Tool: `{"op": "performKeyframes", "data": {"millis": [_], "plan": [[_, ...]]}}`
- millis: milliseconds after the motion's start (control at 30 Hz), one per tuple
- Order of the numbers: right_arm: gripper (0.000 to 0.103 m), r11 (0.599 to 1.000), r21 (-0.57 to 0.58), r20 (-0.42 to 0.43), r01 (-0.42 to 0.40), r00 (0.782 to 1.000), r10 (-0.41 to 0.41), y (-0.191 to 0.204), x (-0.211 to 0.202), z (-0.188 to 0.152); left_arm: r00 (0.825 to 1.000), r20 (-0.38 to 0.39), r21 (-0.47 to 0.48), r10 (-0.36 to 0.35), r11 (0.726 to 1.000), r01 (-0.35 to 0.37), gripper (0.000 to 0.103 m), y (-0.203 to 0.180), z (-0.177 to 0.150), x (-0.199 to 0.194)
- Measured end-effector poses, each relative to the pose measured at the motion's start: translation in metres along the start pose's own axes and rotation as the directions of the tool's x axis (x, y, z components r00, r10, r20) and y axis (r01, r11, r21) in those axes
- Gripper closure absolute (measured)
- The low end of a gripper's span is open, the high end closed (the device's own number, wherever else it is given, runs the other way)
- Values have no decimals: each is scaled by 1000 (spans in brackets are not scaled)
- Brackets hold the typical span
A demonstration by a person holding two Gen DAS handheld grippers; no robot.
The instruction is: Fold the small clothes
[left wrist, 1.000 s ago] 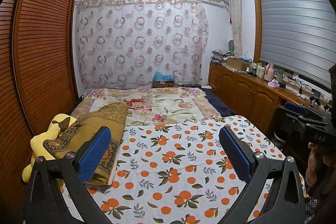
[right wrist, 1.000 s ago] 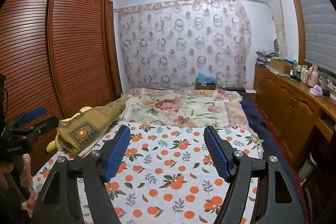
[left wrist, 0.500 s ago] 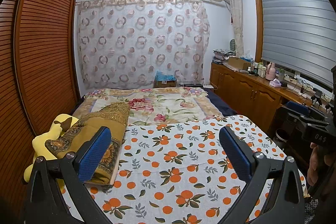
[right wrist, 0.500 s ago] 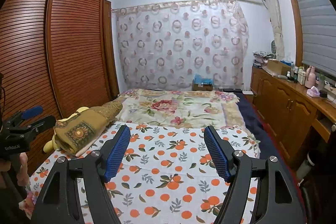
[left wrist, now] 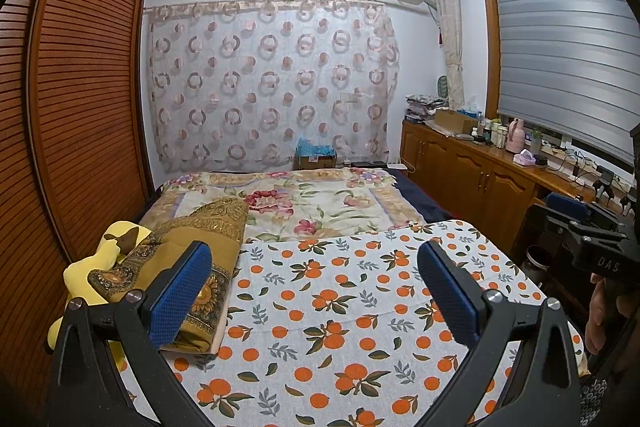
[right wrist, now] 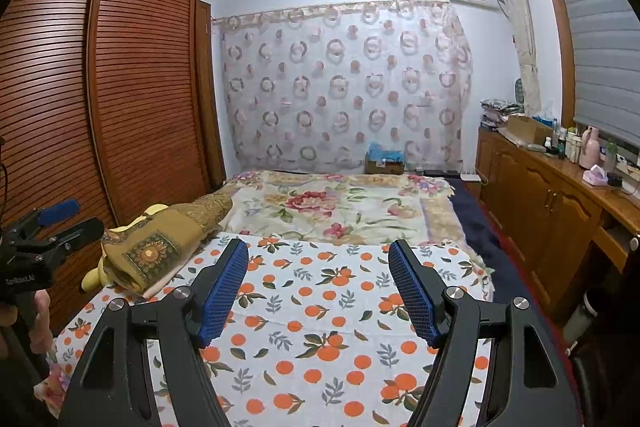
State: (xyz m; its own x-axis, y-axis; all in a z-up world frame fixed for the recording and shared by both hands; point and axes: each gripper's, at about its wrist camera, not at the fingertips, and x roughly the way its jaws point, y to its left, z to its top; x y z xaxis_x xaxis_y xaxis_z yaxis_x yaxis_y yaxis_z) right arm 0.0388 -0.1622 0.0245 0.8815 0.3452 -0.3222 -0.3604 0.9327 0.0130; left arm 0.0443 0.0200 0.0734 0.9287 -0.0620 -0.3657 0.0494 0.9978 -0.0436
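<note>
My left gripper (left wrist: 314,293) is open and empty, held above a white cloth with an orange-fruit print (left wrist: 340,307) spread flat on the bed. My right gripper (right wrist: 318,291) is also open and empty above the same cloth (right wrist: 320,339). Each gripper shows in the other's view: the right one at the right edge (left wrist: 588,227), the left one at the left edge (right wrist: 48,227). No small garment is visible on the cloth.
A folded brown patterned blanket (left wrist: 192,259) lies on a yellow plush toy (left wrist: 92,267) at the bed's left side. A floral bedspread (left wrist: 308,203) covers the far half. A slatted wooden wardrobe (right wrist: 120,107) stands left; a cluttered wooden sideboard (right wrist: 560,195) runs along the right.
Both views have tilted up slightly, so the bed sits lower in frame. Both grippers stay open and empty.
</note>
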Motion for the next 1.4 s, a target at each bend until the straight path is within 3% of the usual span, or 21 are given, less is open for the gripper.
{"op": "performKeyframes", "data": {"millis": [1400], "plan": [[28, 1000, 3, 1, -4, 1000, 4, -18, -1, -1, 1000, 3, 5, -1, 1000, 1, 0, -1, -4, 2]]}}
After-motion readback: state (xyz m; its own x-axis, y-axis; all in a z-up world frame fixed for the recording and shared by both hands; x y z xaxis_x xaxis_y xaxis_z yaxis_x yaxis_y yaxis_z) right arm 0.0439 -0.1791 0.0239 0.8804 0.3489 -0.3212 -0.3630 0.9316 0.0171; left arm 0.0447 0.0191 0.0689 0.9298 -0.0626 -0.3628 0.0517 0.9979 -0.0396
